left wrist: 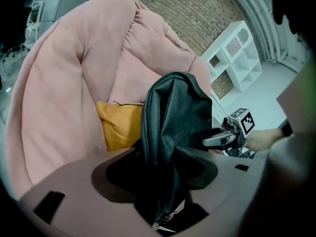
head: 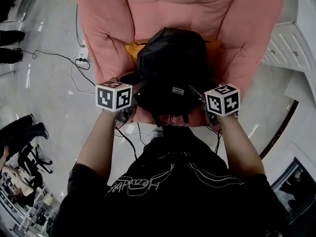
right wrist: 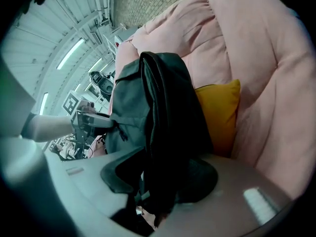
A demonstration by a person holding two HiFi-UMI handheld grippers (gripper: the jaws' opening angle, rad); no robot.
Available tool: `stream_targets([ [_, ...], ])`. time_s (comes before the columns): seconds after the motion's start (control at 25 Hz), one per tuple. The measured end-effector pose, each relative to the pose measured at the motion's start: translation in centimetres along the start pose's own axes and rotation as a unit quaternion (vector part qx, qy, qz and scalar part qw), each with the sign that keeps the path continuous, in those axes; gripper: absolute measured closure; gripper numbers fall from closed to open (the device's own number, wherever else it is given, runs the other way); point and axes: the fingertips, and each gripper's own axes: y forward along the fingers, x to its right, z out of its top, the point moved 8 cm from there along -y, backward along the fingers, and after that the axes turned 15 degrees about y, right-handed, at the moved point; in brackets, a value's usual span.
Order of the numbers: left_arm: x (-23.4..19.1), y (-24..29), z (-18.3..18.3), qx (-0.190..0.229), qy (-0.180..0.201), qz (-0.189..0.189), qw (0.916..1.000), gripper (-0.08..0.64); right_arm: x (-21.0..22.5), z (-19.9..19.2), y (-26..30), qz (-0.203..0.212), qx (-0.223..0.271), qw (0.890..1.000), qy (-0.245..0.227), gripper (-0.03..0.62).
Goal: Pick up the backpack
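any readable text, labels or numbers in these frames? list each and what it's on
Nothing reads clearly enough to quote.
Small label on the backpack: light lettering, too small to read.
Script print on the person's black shirt: upside down in the head view, too blurred to quote.
left marker cube and right marker cube: black-and-white square patterns, no letters or numbers.

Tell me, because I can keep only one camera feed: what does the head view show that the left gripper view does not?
Only the head view: the person's black shirt and the cables lying beside the chair.

Only the left gripper view: the brick wall behind the chair, and the side of the backpack standing between the open jaws of the left gripper.

Both: the backpack upright on the pink armchair, the orange cushion behind it, and the right gripper at the backpack's other side.
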Motion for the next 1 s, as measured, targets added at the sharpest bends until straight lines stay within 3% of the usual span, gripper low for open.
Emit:
stream_targets([
  [0.08, 0.1, 0.0, -0.2, 0.001, -0.002, -0.003, 1.0, 0.322, 0.0, -0.1, 0.2, 0.003, 0.001, 1.0, 0.001, 0.433],
  [1.0, 2.8, -1.6, -1.8, 0.026, 0.016, 0.017, 0.9994, 0.423, -1.4, -2.7, -1.1, 0.013, 0.055, 0.998, 0.018, 0.526],
])
